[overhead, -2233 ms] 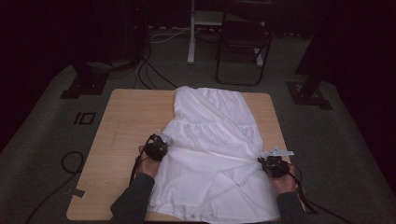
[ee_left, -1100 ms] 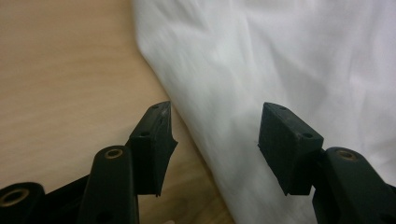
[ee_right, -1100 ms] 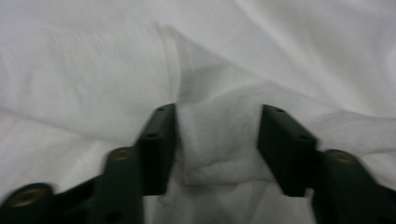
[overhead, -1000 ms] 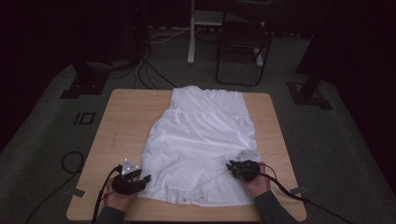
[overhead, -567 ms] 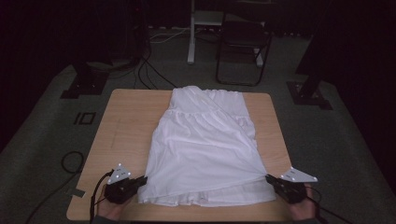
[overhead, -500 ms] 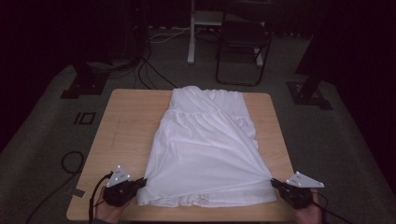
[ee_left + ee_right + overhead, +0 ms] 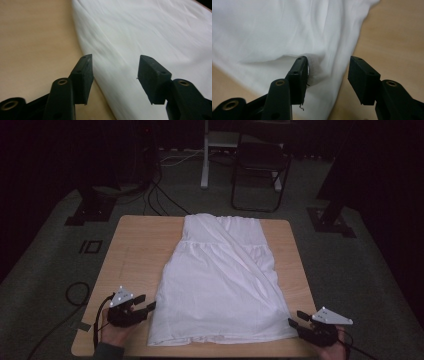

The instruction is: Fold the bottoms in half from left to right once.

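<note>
The high view is dim: the room beyond the table (image 7: 135, 265) sinks into near black at ten and two o'clock, and only the tabletop and the white garment (image 7: 220, 285) catch enough light to read. The light seems to fall from above, since shadows under the cloth's near hem are short and soft. No glare there, though the picture is grainy and soft. The left gripper view is far brighter and warm in tone; the cloth (image 7: 150, 32) nearly washes out toward one o'clock, and the wood at nine o'clock is blurred (the near black jaws stay fairly sharp). In the right gripper view the cloth (image 7: 262, 30) is smeared at eleven o'clock, with a grey shadow under a fold at centre.
</note>
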Tool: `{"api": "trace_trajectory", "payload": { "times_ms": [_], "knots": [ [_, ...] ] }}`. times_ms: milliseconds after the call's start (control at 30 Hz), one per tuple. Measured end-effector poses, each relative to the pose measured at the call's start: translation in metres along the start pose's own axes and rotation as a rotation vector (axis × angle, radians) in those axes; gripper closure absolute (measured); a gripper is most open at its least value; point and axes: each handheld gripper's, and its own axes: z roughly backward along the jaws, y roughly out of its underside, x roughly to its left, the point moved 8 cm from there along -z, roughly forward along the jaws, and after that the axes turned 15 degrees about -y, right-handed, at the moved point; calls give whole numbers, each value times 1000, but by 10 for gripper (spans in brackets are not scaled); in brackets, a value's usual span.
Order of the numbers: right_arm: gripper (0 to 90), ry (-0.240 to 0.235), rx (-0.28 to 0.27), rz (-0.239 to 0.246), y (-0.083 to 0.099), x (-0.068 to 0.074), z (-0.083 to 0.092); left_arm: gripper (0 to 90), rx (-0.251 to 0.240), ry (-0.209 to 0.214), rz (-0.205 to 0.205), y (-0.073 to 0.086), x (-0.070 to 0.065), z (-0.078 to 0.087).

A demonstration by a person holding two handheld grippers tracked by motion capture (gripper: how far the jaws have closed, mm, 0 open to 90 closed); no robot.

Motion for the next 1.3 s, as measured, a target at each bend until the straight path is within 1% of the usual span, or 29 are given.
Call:
{"api": "trace_trajectory", "payload": {
  "times_ms": [67,100,167,300,333,367,400,433,500,600,633,700,733,767,800,833,867,900,933,967,1000,1067,1100,1133,1167,1200,1233,1267,1300],
  "knots": [
    [501,6,-25,8,-19,-10,-8,445,-9,-5,14,-11,6,-13],
    [506,9,-26,12,-26,-14,-12,437,-10,-8,16,-19,10,-23],
    [505,-2,-24,21,-46,-24,-29,435,-2,-38,8,-31,17,-41],
    [492,-22,-36,54,-87,-32,-51,435,8,-56,51,-54,28,-73],
    [490,-24,-39,58,-100,-34,-57,436,16,-59,54,-57,30,-79],
    [491,-19,-36,64,-107,-36,-62,435,24,-59,59,-62,30,-88],
    [492,-9,-34,65,-118,-41,-72,436,32,-59,56,-64,30,-94],
    [492,-6,-34,69,-124,-44,-79,436,41,-60,58,-67,30,-104],
    [487,-3,-20,61,-135,-55,-102,437,70,-58,61,-70,29,-118],
    [456,-36,-3,22,-146,-69,-141,446,106,-55,60,-70,26,-134],
    [450,-43,-1,9,-149,-71,-151,453,114,-52,63,-69,24,-138],
    [443,-52,6,6,-155,-72,-167,472,137,-31,80,-67,21,-146],
    [440,-42,26,12,-159,-74,-177,484,152,-24,87,-65,20,-150],
    [439,-28,46,5,-160,-76,-185,503,169,-13,93,-63,18,-153],
    [453,-27,61,-6,-160,-78,-191,589,179,6,82,-60,15,-154],
    [453,-27,61,-6,-160,-78,-191,683,179,6,82,-60,15,-154],
    [686,-15,95,-34,-159,-85,-199,865,183,63,40,-55,6,-155],
    [847,-12,115,-32,-157,-87,-200,887,182,68,32,-54,4,-153],
    [892,21,120,-26,-156,-91,-197,894,164,53,27,-55,4,-149],
    [896,63,94,-30,-160,-95,-190,896,139,40,36,-57,6,-142],
    [897,88,43,-27,-166,-97,-178,897,102,34,61,-60,9,-133],
    [898,153,-58,-27,-177,-102,-148,899,48,9,80,-65,15,-114],
    [897,182,-93,-22,-180,-106,-133,899,30,23,86,-66,14,-106],
    [896,189,-106,-27,-179,-109,-123,898,24,41,72,-65,11,-102],
    [895,172,-109,-45,-175,-112,-118,897,29,31,38,-63,7,-101],
    [894,171,-95,-54,-168,-116,-118,895,34,21,13,-62,4,-103],
    [894,171,-95,-54,-168,-116,-118,892,34,21,13,-62,4,-103],
    [892,197,-10,-51,-146,-123,-129,885,57,-20,-25,-57,0,-111],
    [892,199,3,-53,-141,-124,-132,885,62,-32,-39,-53,0,-116]
  ]
}}
